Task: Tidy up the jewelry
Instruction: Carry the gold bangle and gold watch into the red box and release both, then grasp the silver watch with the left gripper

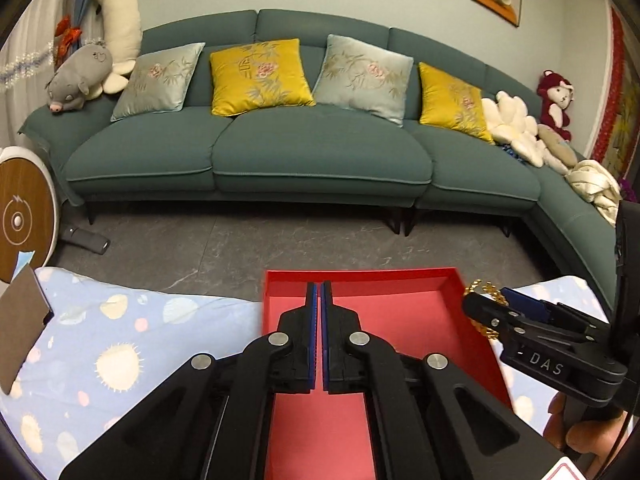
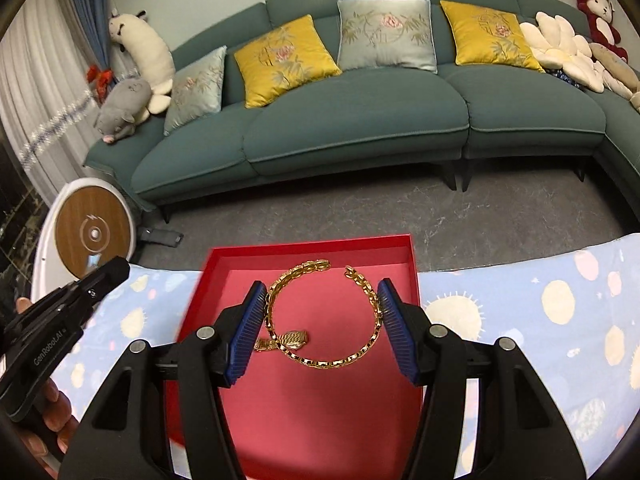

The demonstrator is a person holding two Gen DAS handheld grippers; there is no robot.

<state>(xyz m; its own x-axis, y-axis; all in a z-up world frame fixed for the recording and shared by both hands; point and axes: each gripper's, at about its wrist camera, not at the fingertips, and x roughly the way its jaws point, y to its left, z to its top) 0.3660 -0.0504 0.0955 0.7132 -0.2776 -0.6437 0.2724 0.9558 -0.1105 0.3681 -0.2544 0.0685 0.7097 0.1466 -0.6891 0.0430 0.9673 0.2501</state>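
A red open tray (image 1: pixel 360 274) (image 2: pixel 312 246) lies on a blue patterned cloth. In the right wrist view a gold chain bracelet (image 2: pixel 324 361) with a small charm hangs over the tray floor, curved into an open ring. My right gripper (image 2: pixel 322 300) is shut on it, one blue pad pressing each side of the ring. The left wrist view shows that gripper (image 1: pixel 494 300) from the side, just past the tray's right wall, with the bracelet (image 1: pixel 482 289) glinting at its tips. My left gripper (image 1: pixel 319 286) is shut with nothing in it, over the tray's far left part. Its dark body (image 2: pixel 100 280) enters at the left.
The blue cloth (image 2: pixel 520 320) with pale circles covers the table on both sides of the tray. A brown card (image 1: pixel 20 320) sits at the cloth's left edge. Beyond are grey floor, a teal sofa (image 1: pixel 320 152) with cushions and a round white device (image 2: pixel 94 234). A hand (image 1: pixel 580 436) holds the right gripper.
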